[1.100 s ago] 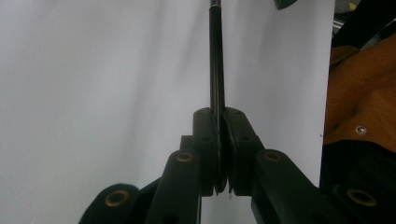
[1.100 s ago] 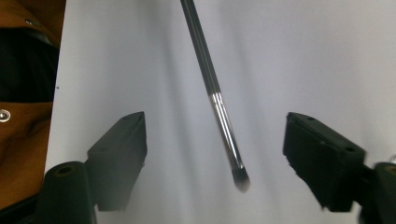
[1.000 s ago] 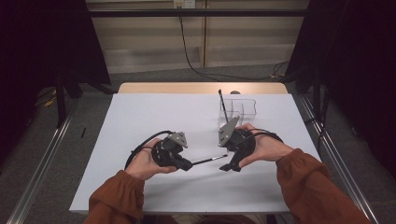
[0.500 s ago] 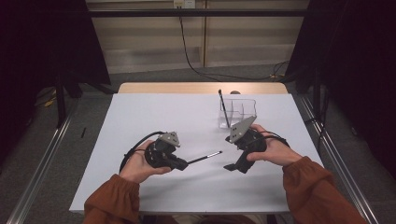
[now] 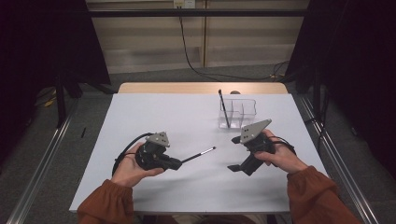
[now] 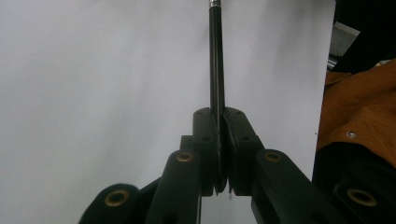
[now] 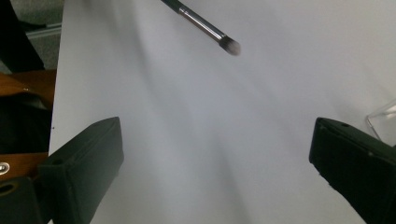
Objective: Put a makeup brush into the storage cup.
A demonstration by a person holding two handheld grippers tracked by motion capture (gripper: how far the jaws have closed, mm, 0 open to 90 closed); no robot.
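**Gripping a thin brush, left; right jaws wide**

Holding the slim black brush (image 5: 198,155) by its handle, the left gripper (image 5: 173,163) had its jaws clamped tight on it (left gripper view showed the pads pinched on the shaft (image 6: 216,70)). The brush stuck out toward the right gripper (image 5: 236,167), raised a little off the white table (image 5: 187,116), with its metal ferrule and small dark tip (image 7: 230,45) free in the air. Right gripper's jaws had just been opening and stood wide apart, nothing between them. The tip sat near them but apart. A clear divided organizer (image 5: 239,112) stood behind the right hand, with another dark stick-like tool (image 5: 224,108) leaning in it, probably a second brush, too small to tell.
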